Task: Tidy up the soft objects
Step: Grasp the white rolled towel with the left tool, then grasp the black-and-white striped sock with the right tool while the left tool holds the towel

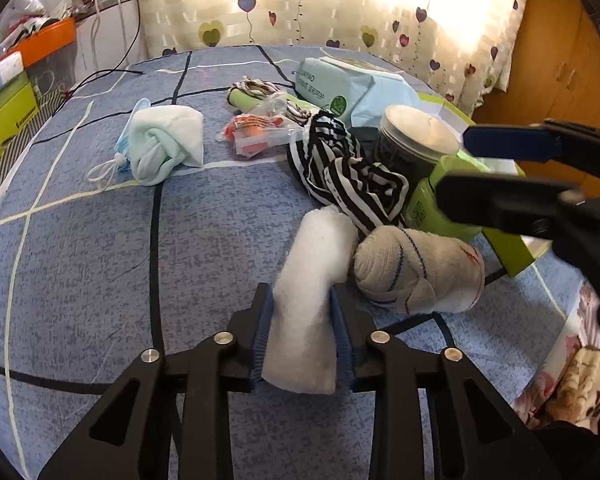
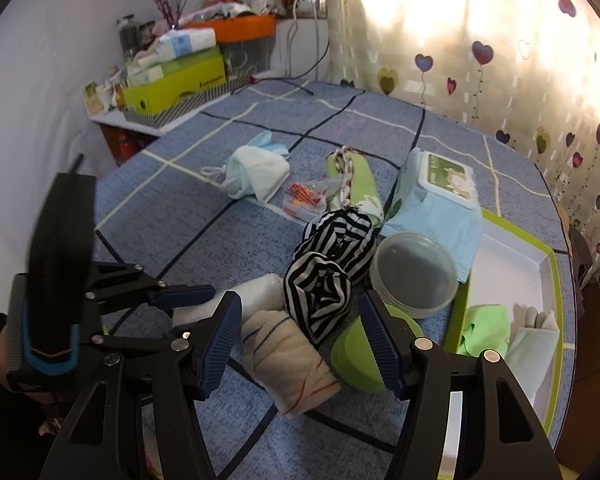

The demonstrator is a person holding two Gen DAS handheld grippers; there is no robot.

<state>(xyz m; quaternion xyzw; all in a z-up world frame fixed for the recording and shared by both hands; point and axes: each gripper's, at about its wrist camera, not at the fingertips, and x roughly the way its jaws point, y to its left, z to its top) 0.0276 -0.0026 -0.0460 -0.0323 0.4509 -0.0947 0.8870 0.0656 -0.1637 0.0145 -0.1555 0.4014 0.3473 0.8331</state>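
Gripping a white cloth roll (image 1: 306, 320) on the blue bedspread (image 1: 100, 240), the left gripper (image 1: 302, 334) is clamped on its near end. The right gripper (image 2: 300, 344) hangs wide apart, holding nothing, over the beige rolled cloth (image 2: 288, 360) beside striped fabric (image 2: 320, 292).

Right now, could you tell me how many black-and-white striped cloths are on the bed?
1, as far as shows: the striped cloth lies bunched between the white roll in the left gripper and the clear-lidded jar. Others may be hidden.
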